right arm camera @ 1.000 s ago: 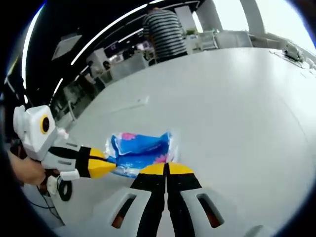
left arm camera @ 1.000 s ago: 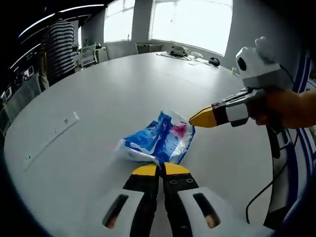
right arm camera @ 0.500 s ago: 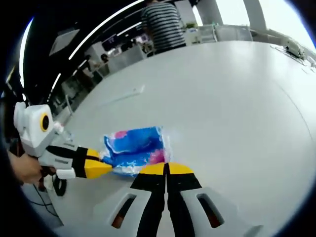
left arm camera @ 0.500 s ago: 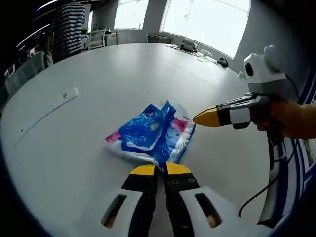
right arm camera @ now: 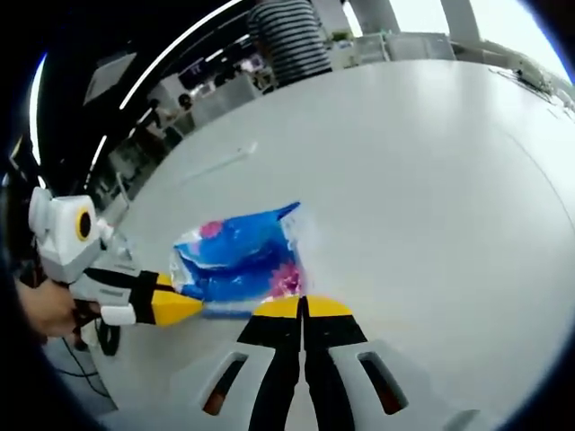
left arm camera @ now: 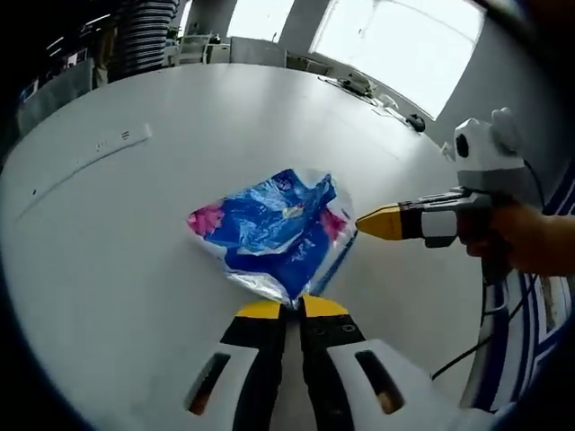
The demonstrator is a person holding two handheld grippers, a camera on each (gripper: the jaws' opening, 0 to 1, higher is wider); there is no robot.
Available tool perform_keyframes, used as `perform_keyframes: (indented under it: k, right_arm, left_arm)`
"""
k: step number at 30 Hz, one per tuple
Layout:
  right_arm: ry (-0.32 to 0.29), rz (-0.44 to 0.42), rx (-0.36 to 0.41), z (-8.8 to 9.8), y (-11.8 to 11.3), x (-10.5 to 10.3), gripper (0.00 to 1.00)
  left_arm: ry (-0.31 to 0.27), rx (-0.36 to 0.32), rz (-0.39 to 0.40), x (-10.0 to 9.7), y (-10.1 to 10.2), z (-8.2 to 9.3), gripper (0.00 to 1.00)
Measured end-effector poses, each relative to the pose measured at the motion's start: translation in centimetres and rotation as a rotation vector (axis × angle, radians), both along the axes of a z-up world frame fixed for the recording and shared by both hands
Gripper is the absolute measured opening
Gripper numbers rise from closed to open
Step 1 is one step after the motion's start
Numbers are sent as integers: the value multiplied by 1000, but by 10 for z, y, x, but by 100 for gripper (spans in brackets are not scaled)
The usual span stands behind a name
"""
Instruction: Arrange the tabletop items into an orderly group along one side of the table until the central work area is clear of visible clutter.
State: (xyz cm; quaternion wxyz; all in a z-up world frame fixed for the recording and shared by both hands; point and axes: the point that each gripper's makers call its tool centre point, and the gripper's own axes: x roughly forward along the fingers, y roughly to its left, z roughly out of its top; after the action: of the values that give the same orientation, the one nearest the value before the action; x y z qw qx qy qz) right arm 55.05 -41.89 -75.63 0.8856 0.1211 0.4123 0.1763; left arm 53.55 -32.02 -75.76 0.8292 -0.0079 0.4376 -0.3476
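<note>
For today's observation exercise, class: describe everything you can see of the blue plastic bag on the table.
The blue plastic bag is a crinkled, glossy packet, mostly blue with pink patches and clear film at its edges. It lies crumpled on the white table. The left gripper has its jaws closed on the bag's near corner. In the right gripper view, the right gripper, jaws together, meets the bag's near edge; a grip there cannot be confirmed.
</note>
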Motion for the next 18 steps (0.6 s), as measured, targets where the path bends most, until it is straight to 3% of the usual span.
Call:
perform_keyframes:
  k: [12, 18]
  right_arm:
    - [-2, 12, -7, -3, 4, 5, 0]
    - [-8, -5, 6, -4, 4, 5, 0]
  left_arm:
    - [-7, 3, 10, 9, 5, 0, 3]
    - [-22, 0, 0, 11, 2, 3, 12]
